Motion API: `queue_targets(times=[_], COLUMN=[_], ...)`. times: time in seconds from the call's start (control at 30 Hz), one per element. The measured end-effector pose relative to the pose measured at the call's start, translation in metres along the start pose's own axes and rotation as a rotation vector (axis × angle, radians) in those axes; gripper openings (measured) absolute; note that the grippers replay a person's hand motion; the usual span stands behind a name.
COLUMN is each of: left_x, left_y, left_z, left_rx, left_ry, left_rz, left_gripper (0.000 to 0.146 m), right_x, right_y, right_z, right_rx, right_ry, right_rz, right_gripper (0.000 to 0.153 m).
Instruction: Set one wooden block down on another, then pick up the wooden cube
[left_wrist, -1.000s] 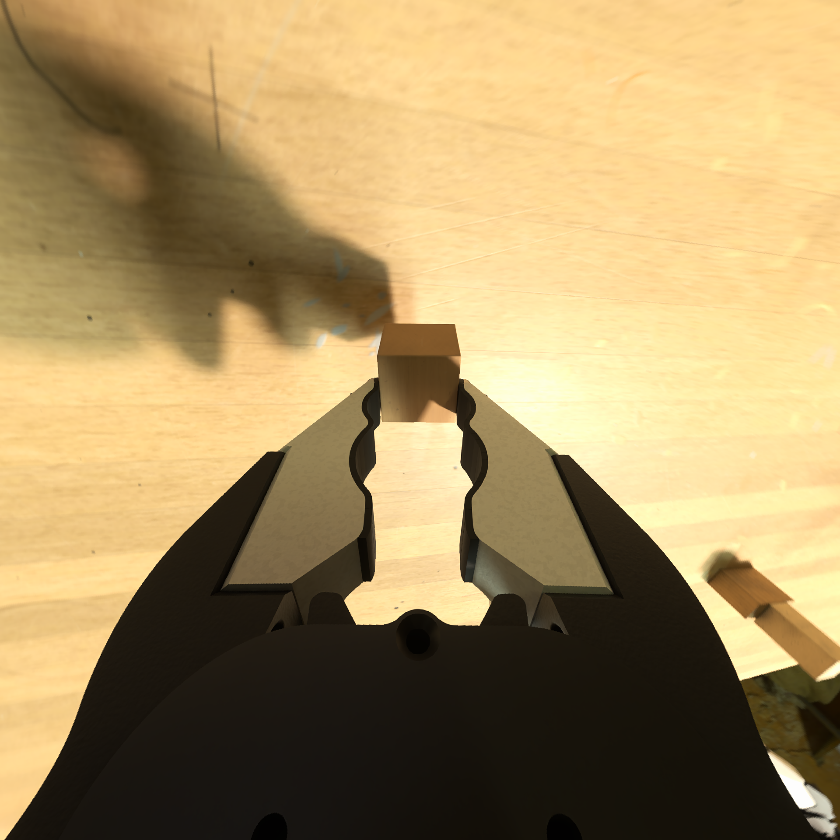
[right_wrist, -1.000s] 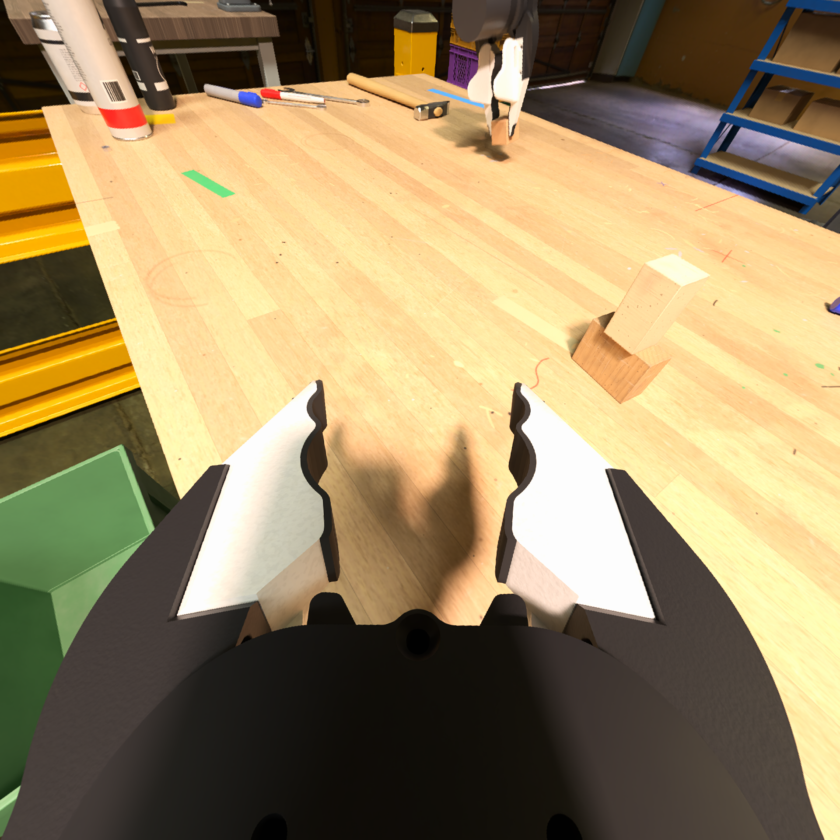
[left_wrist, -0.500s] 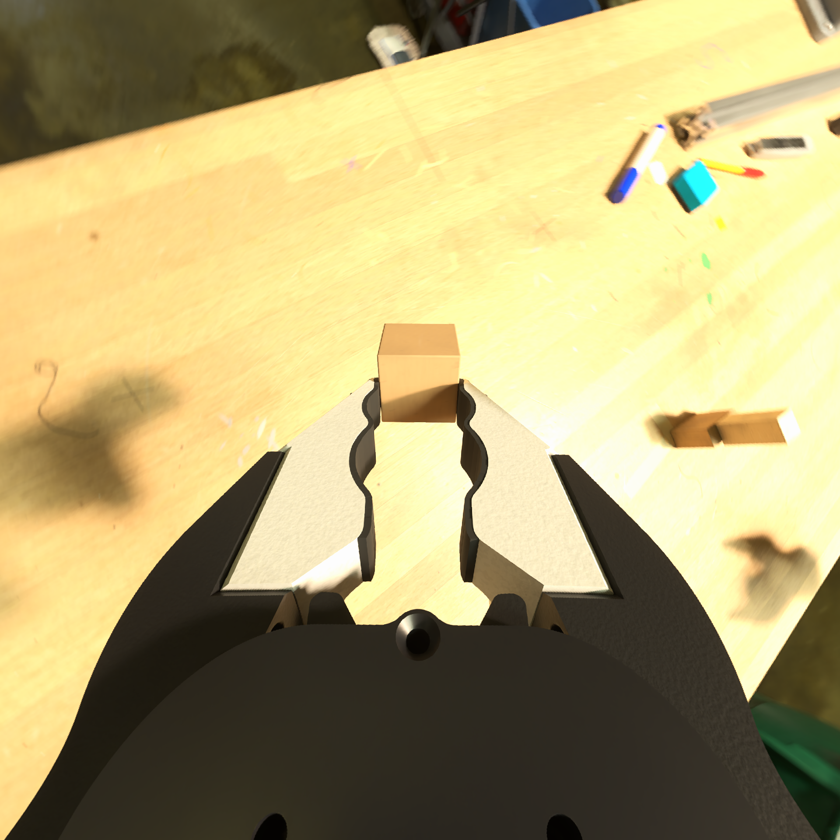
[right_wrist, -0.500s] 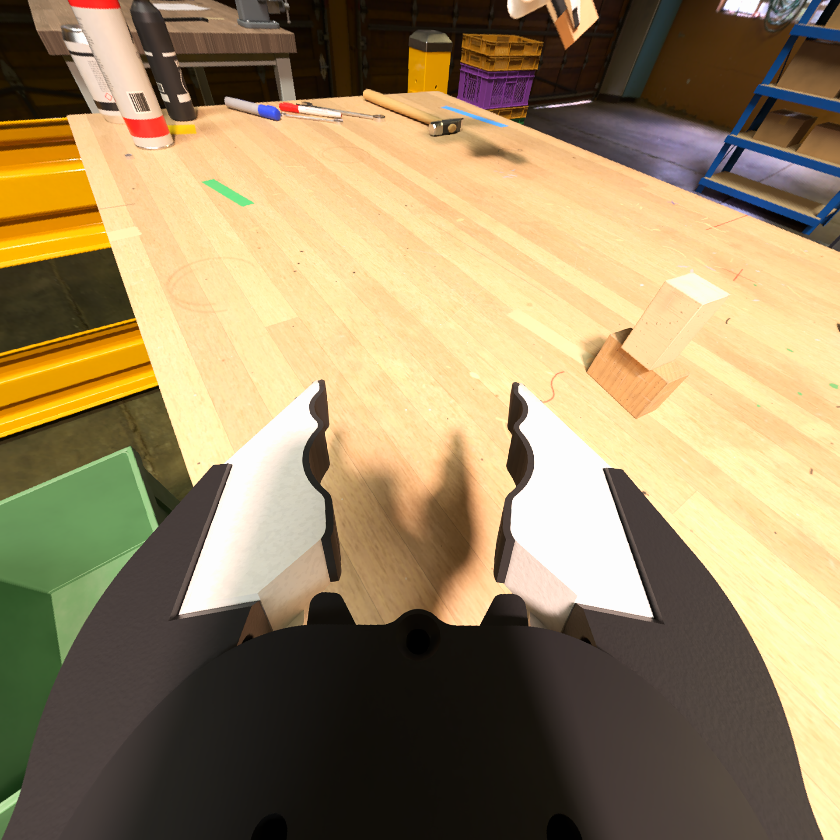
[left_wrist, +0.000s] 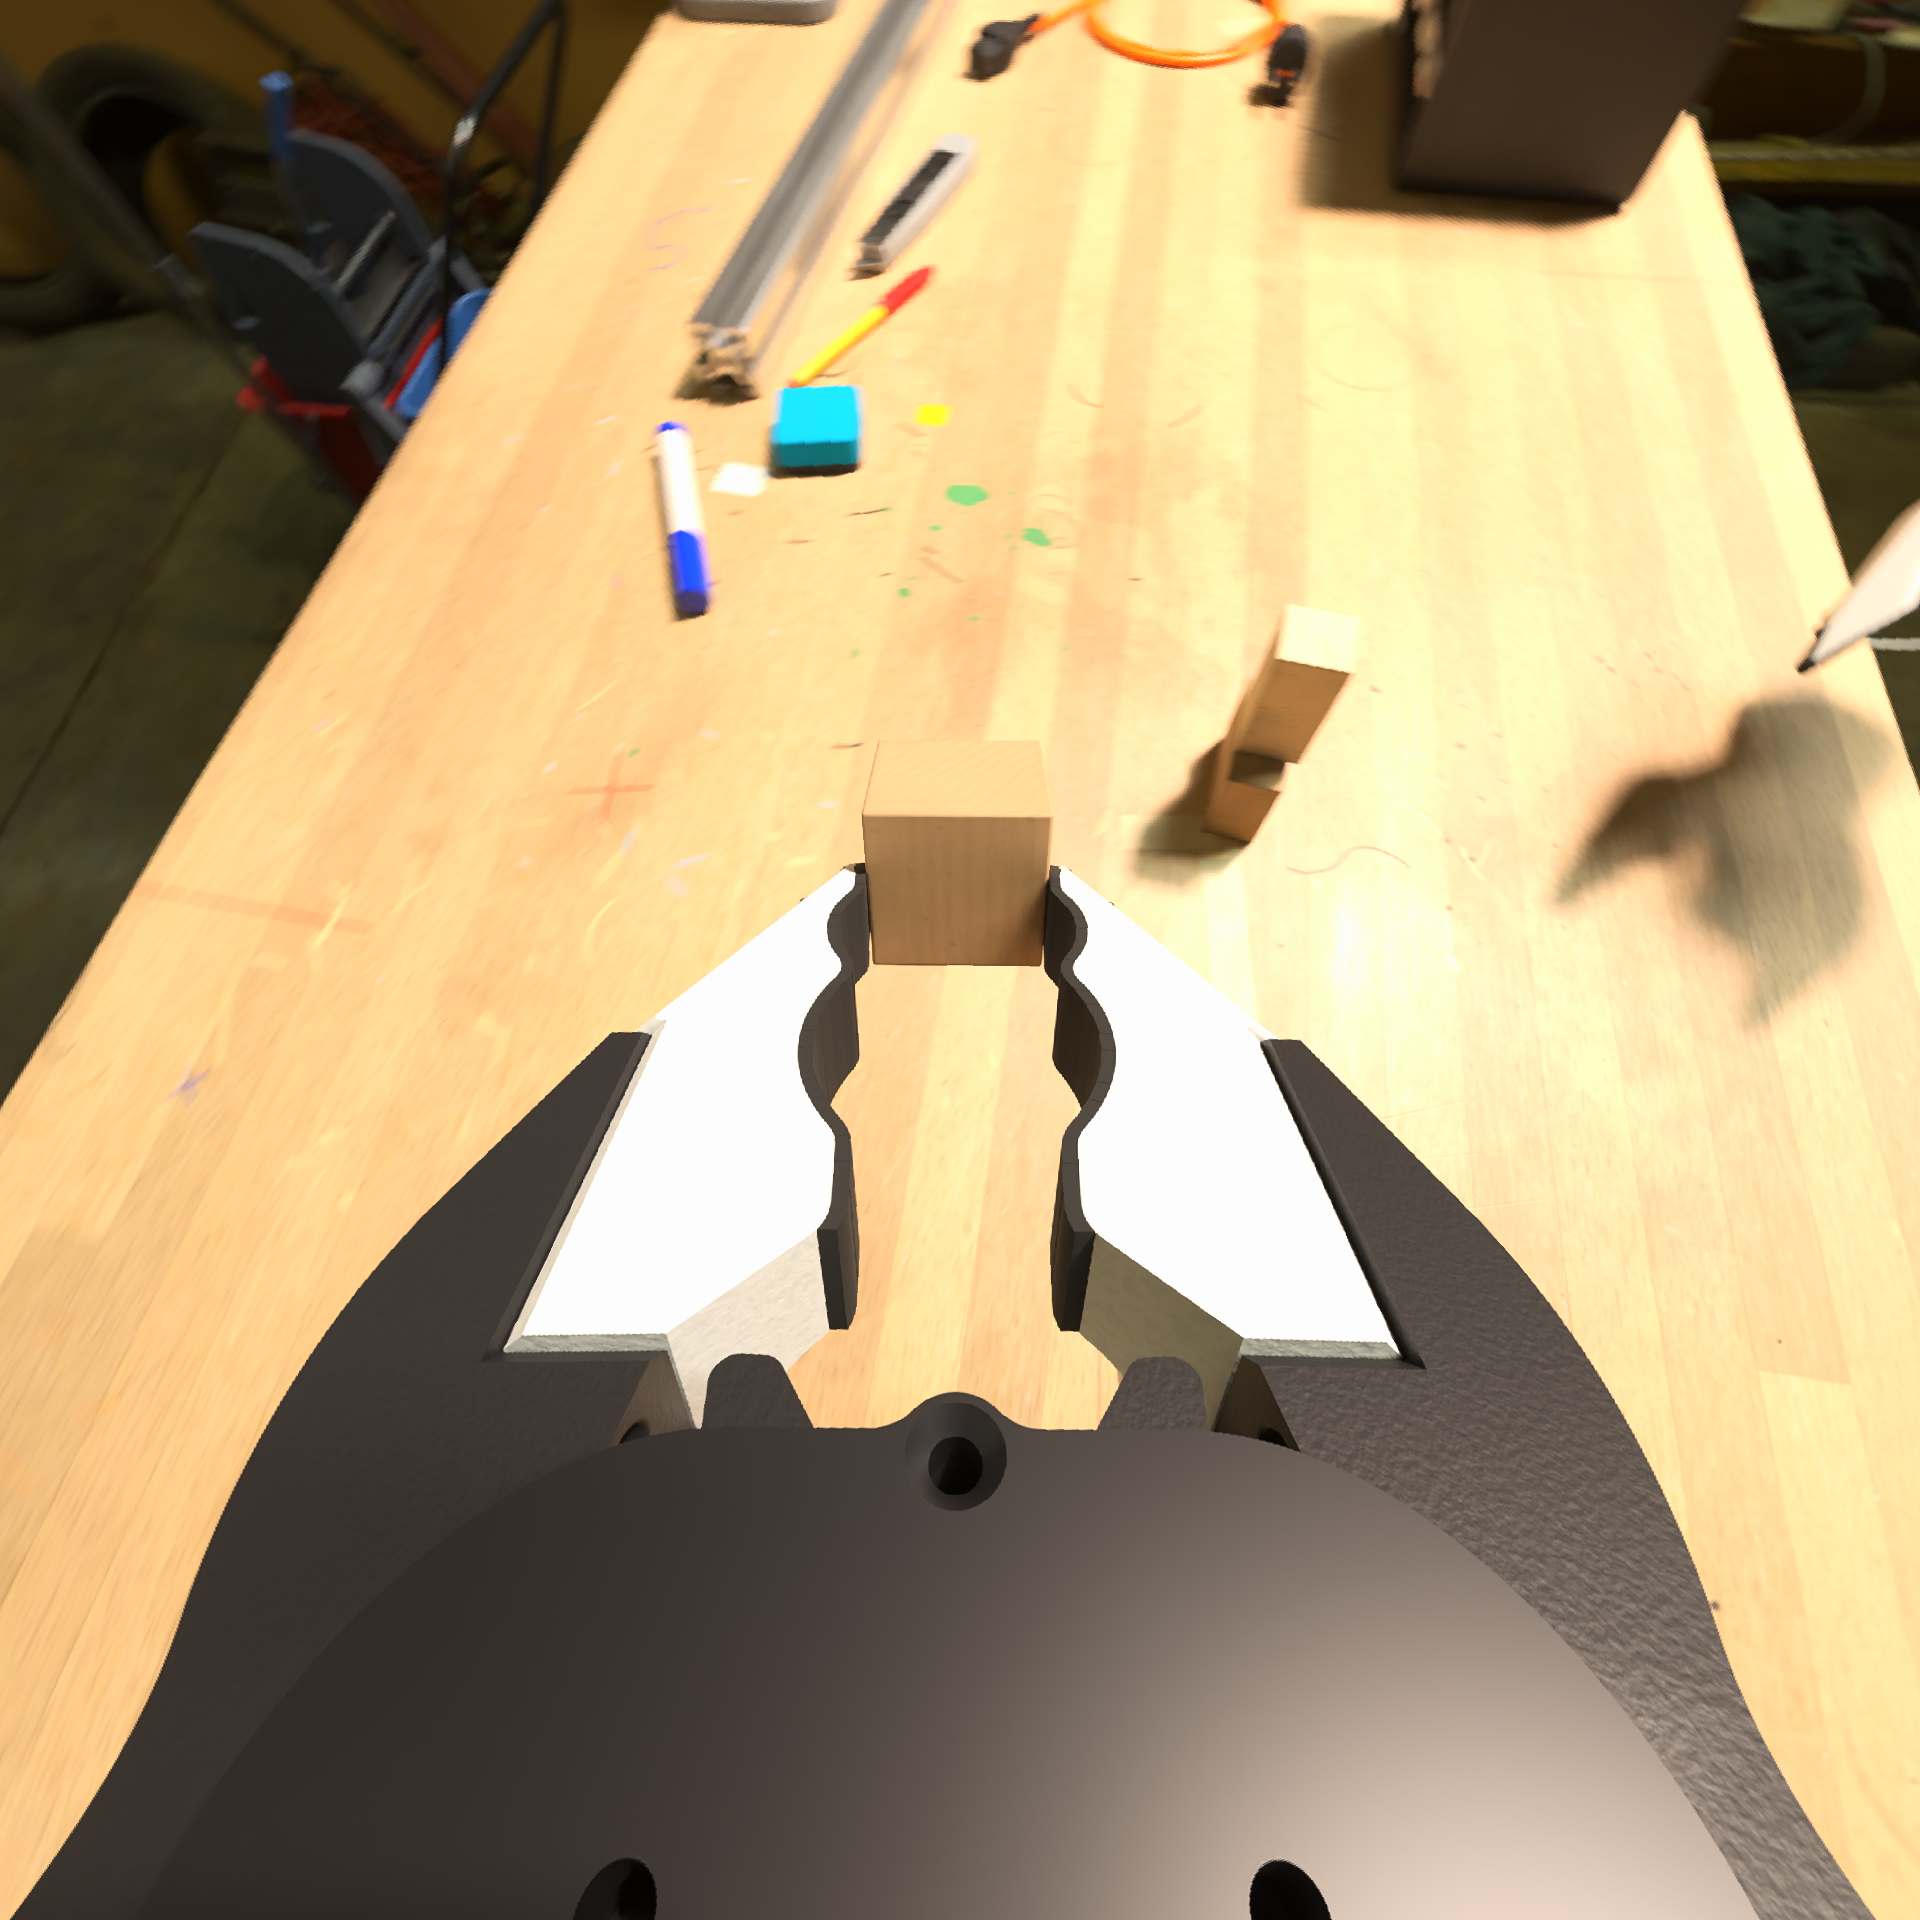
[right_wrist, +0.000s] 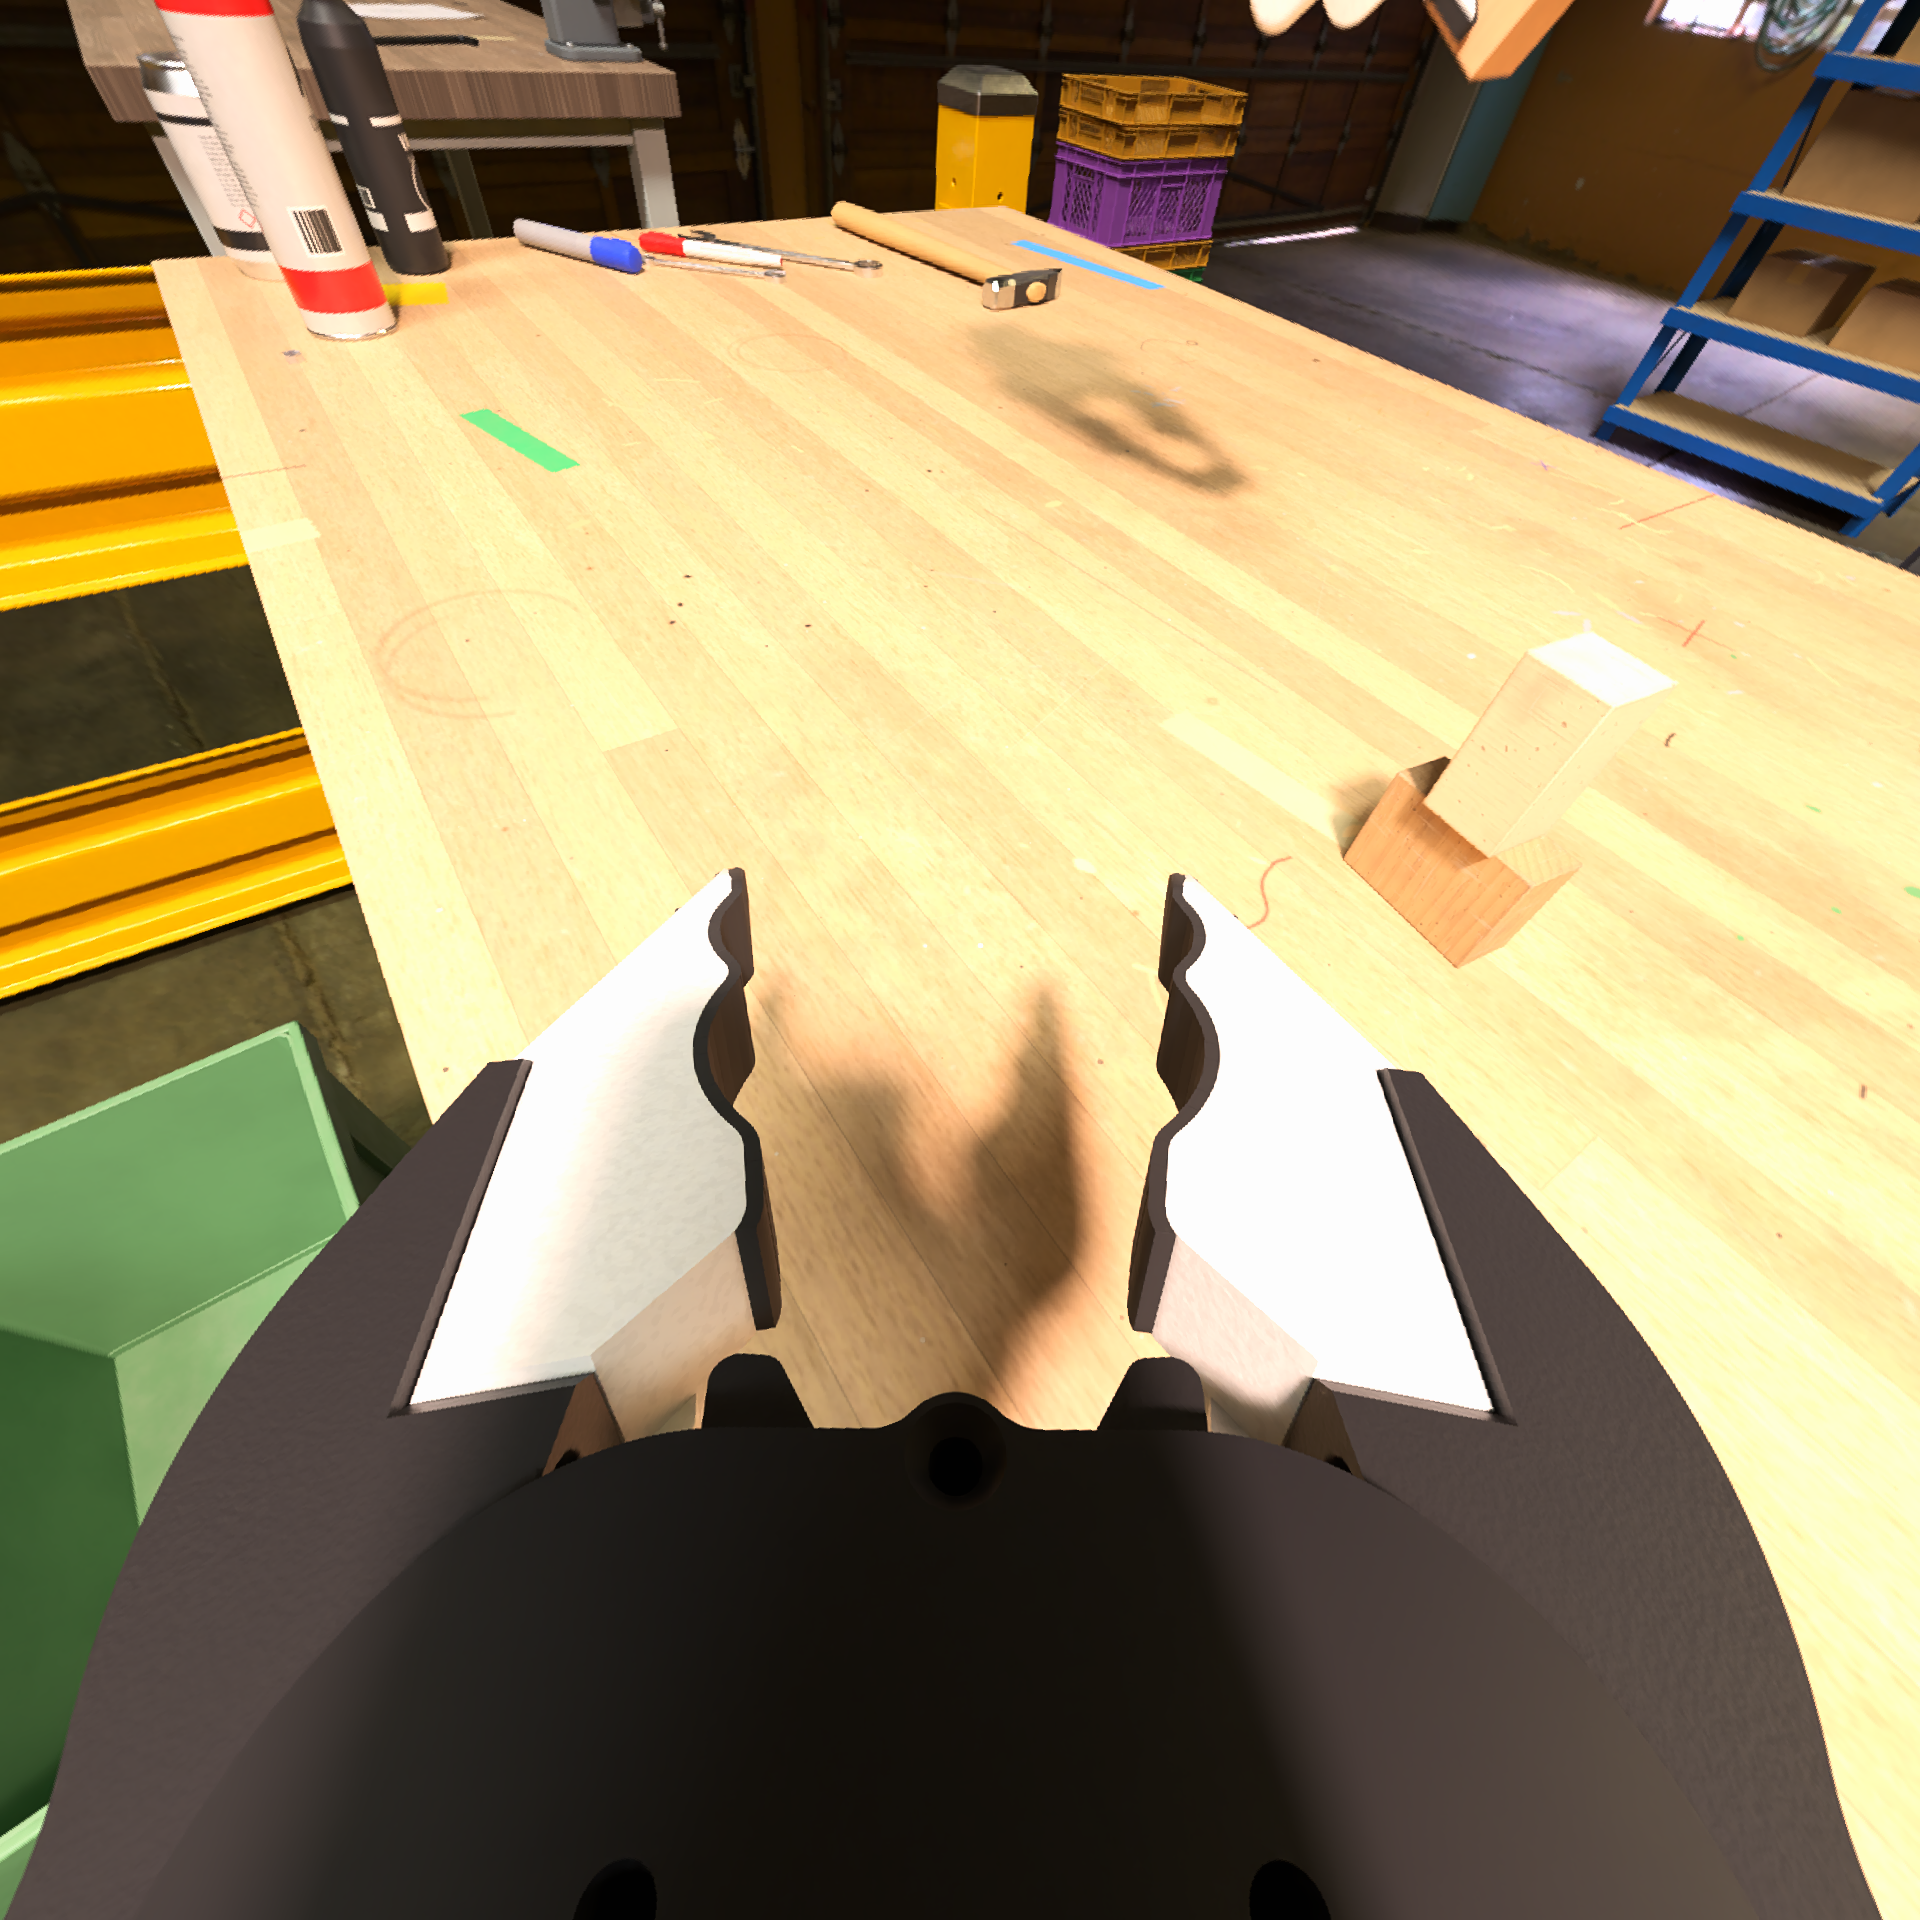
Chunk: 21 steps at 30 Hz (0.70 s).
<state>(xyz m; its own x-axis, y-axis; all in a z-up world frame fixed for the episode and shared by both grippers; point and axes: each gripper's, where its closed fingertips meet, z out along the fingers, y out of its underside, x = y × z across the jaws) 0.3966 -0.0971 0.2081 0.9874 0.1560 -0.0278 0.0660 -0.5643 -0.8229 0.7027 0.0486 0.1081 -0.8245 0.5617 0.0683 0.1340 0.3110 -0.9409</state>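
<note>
The cube (left_wrist: 956, 852) sits clamped between the tips of my left claw (left_wrist: 954, 914), square to the fingers, their inner edges pressing its two side faces. It rides straight ahead of me, dead on my centre line, and well clear of the bench (left_wrist: 1351, 1039); I judge it lifted, since the wood below is far off and my shadow falls some way away on it. A cube has no long axis to mind, so all that matters is that it stays level in the grip.

Off to my right, lower down, the pale block (left_wrist: 1299, 675) leans tilted in the notch of the darker block (left_wrist: 1242, 800), touching it. So the stacking looks done, though crooked rather than flat.

My right claw (right_wrist: 956, 904) hangs over the near bench edge with its fingers spread wide and nothing between them. The two blocks lie ahead and to its right, near; it is the nearer claw to them. The left one shows at the top edge of its view, high up.

Compared with half a second ago, my left view has swung round: the marker (left_wrist: 681, 520) and blue eraser (left_wrist: 816, 426) now lie ahead left, and the blocks have come closer. The grip on the cube is unchanged. My right claw has barely shifted.
</note>
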Motion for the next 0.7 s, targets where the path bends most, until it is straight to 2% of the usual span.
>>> queue_targets(times=[0.23,0.43,0.7], left_x=[0.06,0.089,0.099], left_y=[0.009,0.019,0.036], left_z=[0.059,0.093,0.122], left_rx=[0.022,0.013,-0.035], left_ry=[0.193,0.225,0.252], left_rz=[0.138,0.25,0.24], left_gripper=[0.033,0.033,0.033], right_x=[0.0,-0.001,-0.001], right_y=[0.004,0.008,0.008], right_z=[-0.008,-0.009,-0.006], right_rx=[0.002,0.001,0.009], right_ry=[0.014,0.009,0.012], right_rz=[0.024,0.041,0.051], right_gripper=[0.079,0.079,0.079])
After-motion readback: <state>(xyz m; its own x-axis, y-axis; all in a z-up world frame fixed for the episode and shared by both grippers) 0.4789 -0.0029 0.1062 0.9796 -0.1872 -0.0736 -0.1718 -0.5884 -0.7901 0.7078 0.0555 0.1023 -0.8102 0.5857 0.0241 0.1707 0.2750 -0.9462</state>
